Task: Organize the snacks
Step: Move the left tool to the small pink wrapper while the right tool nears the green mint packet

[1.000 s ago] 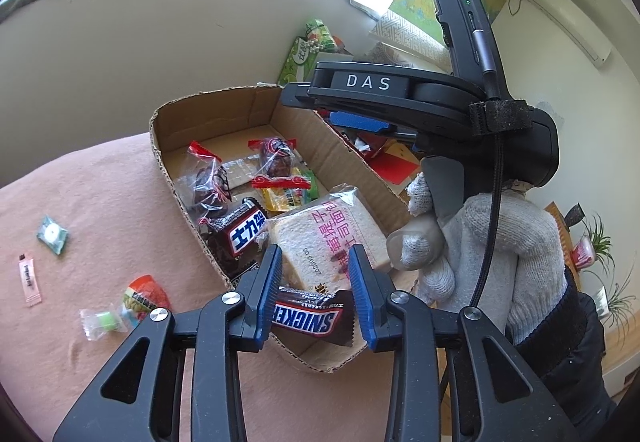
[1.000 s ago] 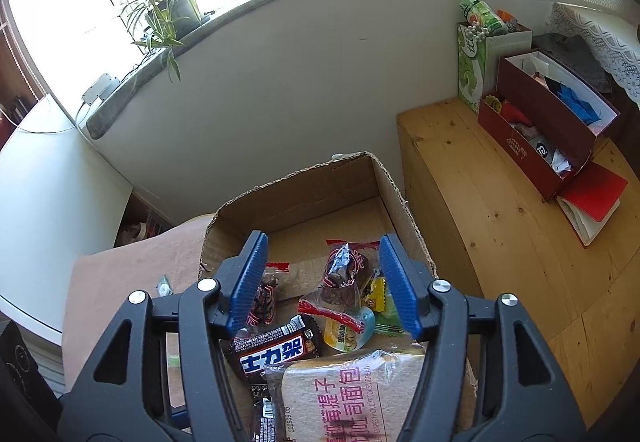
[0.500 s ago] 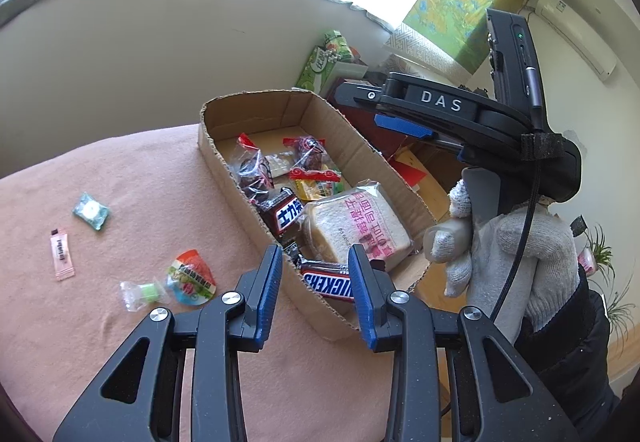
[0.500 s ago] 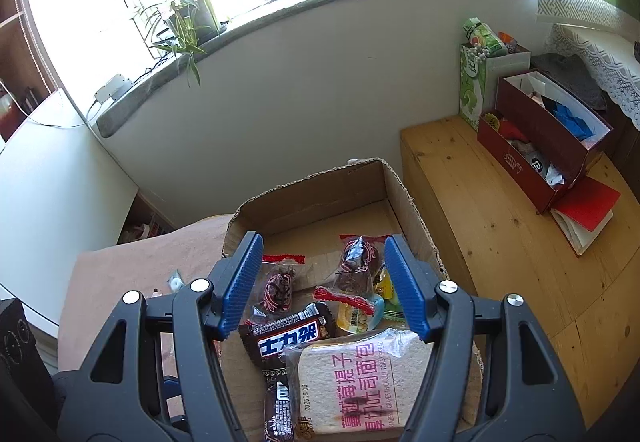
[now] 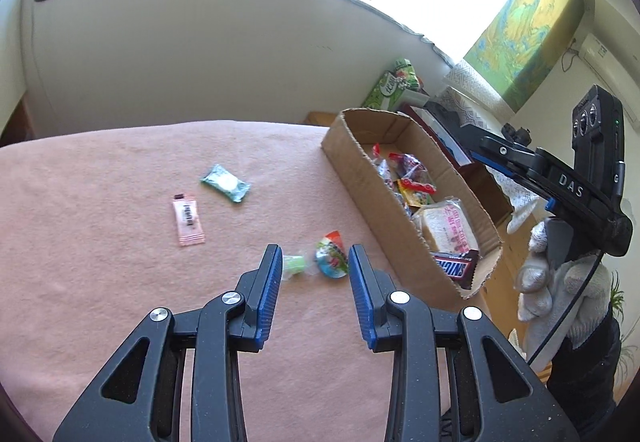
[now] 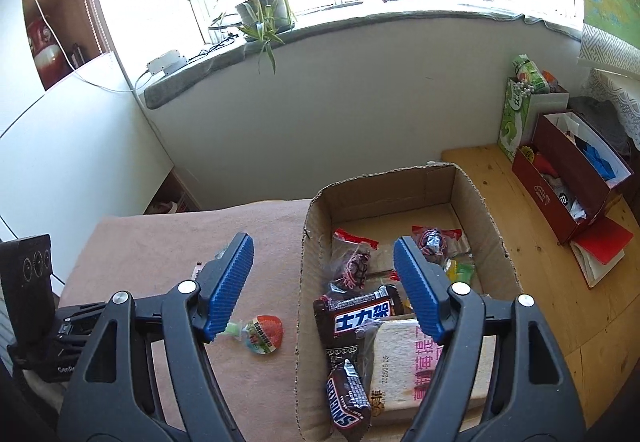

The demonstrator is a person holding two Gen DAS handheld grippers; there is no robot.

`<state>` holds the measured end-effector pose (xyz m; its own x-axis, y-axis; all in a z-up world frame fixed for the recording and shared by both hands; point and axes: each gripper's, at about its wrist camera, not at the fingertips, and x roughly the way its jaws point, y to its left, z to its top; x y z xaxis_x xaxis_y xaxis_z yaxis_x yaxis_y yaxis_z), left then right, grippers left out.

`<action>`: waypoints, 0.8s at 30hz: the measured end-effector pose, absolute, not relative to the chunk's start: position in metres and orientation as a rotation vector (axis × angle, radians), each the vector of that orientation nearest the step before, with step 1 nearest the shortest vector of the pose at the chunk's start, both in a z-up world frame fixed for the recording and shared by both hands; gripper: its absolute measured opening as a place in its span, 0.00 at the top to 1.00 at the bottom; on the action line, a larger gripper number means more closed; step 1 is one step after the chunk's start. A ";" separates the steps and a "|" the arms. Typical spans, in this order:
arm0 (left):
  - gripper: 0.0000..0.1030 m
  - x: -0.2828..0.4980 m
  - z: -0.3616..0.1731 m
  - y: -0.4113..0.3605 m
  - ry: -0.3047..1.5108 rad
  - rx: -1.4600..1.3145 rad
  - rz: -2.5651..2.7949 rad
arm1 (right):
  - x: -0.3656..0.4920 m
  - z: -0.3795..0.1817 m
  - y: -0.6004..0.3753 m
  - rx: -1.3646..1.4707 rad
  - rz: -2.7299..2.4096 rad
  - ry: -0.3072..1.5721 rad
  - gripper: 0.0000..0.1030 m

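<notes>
Since the earlier frame, the left gripper (image 5: 313,262) had swung away from the cardboard box (image 5: 372,194) and out over the pink cloth (image 5: 100,202), and the Snickers bar (image 5: 456,267) it had framed then lay at the near end of the box, clear of the jaws. Those jaws stood partly apart with nothing held; the strawberry-print sweet (image 5: 331,260) and a small green-wrapped one (image 5: 294,265) lay on the cloth in line with the gap, not yet touched by the pads.

The right gripper (image 6: 322,284) hovered over the box's left wall, its jaws having just been opening, with nothing between them.

Already in the box (image 6: 400,182): the bread pack (image 6: 394,366), two chocolate bars (image 6: 360,312) and several red-twisted sweets (image 6: 354,262).

Outstanding on the cloth: the two sweets near the left gripper, a pink sachet (image 5: 188,220) and a teal packet (image 5: 225,183), both well apart from the box.

Assessment: the task was well past halfway, with four loose items remaining. The strawberry-print sweet appeared to be the next pick.
</notes>
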<state>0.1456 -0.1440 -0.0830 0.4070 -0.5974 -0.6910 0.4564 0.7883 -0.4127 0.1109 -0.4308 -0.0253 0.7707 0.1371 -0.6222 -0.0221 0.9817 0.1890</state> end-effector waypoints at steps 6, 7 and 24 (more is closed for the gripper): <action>0.68 0.154 -0.092 -0.117 0.935 -0.168 -0.592 | 0.123 -0.028 -0.394 0.112 0.147 0.753 0.26; 0.68 0.155 -0.094 -0.115 0.935 -0.165 -0.584 | 0.126 -0.029 -0.388 0.099 0.156 0.763 0.26; 0.68 0.196 -0.127 -0.118 0.991 -0.159 -0.490 | 0.217 -0.090 -0.306 0.034 0.337 1.078 0.38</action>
